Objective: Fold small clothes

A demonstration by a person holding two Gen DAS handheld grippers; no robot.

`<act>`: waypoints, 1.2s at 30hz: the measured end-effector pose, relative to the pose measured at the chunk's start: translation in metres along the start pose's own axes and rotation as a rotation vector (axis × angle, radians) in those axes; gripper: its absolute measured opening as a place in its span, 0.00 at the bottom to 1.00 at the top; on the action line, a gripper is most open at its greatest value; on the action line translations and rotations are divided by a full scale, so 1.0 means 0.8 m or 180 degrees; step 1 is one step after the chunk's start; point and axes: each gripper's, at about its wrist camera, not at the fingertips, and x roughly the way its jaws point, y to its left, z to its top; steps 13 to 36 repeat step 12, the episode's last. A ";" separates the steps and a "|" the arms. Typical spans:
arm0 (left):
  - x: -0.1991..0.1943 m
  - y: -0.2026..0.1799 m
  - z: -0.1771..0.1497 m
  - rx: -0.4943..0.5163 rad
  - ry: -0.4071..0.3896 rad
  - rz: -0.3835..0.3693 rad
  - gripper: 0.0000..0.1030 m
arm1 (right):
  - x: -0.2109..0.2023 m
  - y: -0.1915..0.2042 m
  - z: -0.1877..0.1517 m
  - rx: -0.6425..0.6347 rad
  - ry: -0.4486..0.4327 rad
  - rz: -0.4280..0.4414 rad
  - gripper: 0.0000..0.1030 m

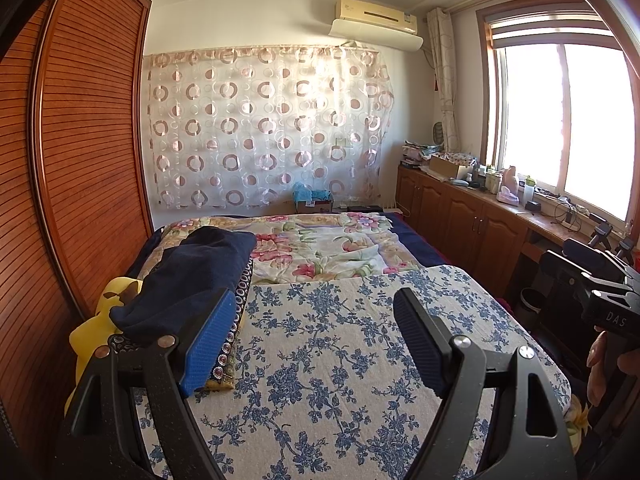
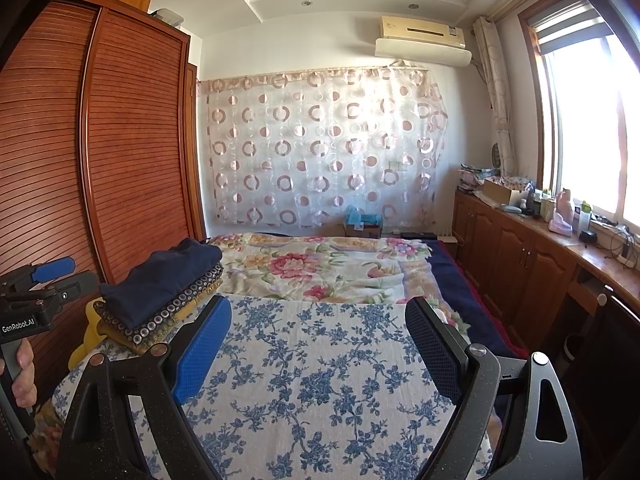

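Note:
A stack of folded clothes [image 1: 188,276] sits at the bed's left side: a navy garment on top, a dark piece with circle trim under it, yellow fabric at the bottom. It shows too in the right wrist view [image 2: 160,292]. My left gripper [image 1: 316,294] is open over a blue-flowered white cloth [image 1: 340,360], with its left finger just beside the stack and nothing between the pads. My right gripper [image 2: 320,302] is open above the same cloth [image 2: 312,368], holding nothing. Each view catches the other gripper at its edge, held in a hand [image 1: 576,256] [image 2: 60,276].
A pink-flowered quilt [image 1: 320,244] covers the bed beyond the cloth. A slatted wooden wardrobe [image 1: 92,160] stands close on the left. On the right, wooden cabinets [image 2: 512,256] under the window carry clutter, with a bin [image 1: 530,300] on the floor.

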 end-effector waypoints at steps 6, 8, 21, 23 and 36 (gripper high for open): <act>0.001 0.001 0.000 0.0002 -0.0001 0.0007 0.79 | 0.001 -0.002 0.001 -0.0003 0.0000 0.0005 0.87; 0.000 0.001 -0.003 -0.0006 0.0002 0.0004 0.79 | 0.001 -0.003 0.001 0.0002 0.0003 0.0011 0.87; 0.000 0.002 -0.003 -0.0003 -0.0007 0.0003 0.79 | 0.001 -0.006 0.001 -0.0007 -0.0003 0.0020 0.87; 0.000 0.002 -0.003 -0.0003 -0.0007 0.0003 0.79 | 0.001 -0.006 0.001 -0.0007 -0.0003 0.0020 0.87; 0.000 0.002 -0.003 -0.0003 -0.0007 0.0003 0.79 | 0.001 -0.006 0.001 -0.0007 -0.0003 0.0020 0.87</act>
